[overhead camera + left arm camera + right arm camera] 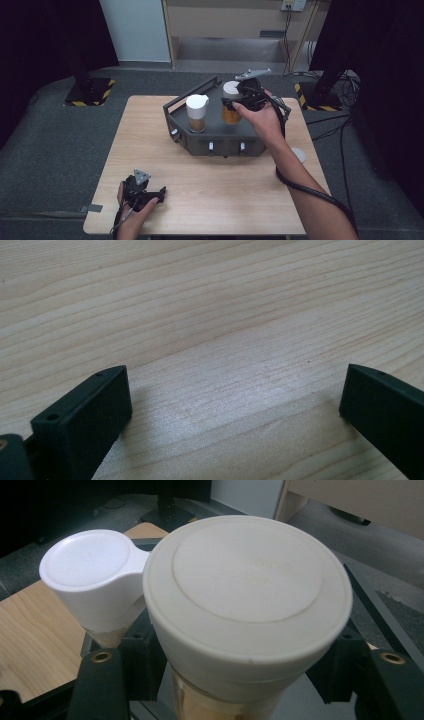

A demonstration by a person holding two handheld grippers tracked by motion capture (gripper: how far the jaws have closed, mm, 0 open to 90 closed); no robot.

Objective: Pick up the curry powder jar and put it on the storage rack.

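Left gripper [145, 192] rests idle on the surface [210, 200], jaws apart, empty. Right gripper [239, 103] clamps the round-lidded jar [231, 104] standing in the tray [220, 142] beside the spouted jar [197, 114], apparently for lifting.

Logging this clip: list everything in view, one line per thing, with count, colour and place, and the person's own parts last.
Table: 1, light wood, centre of the high view.
Tray: 1, dark grey with a rear rail, far middle of the table.
Jar with spouted lid: 1, brown contents, white lid, left on the tray.
Jar with round lid: 1, brown contents, off-white lid, right on the tray.
Stand bases: 2, black with yellow-black stripes, on the floor beyond the table.
Left gripper: 1, black, on the table's near left, jaws wide apart.
Right gripper: 1, black, jaws either side of the round-lidded jar.
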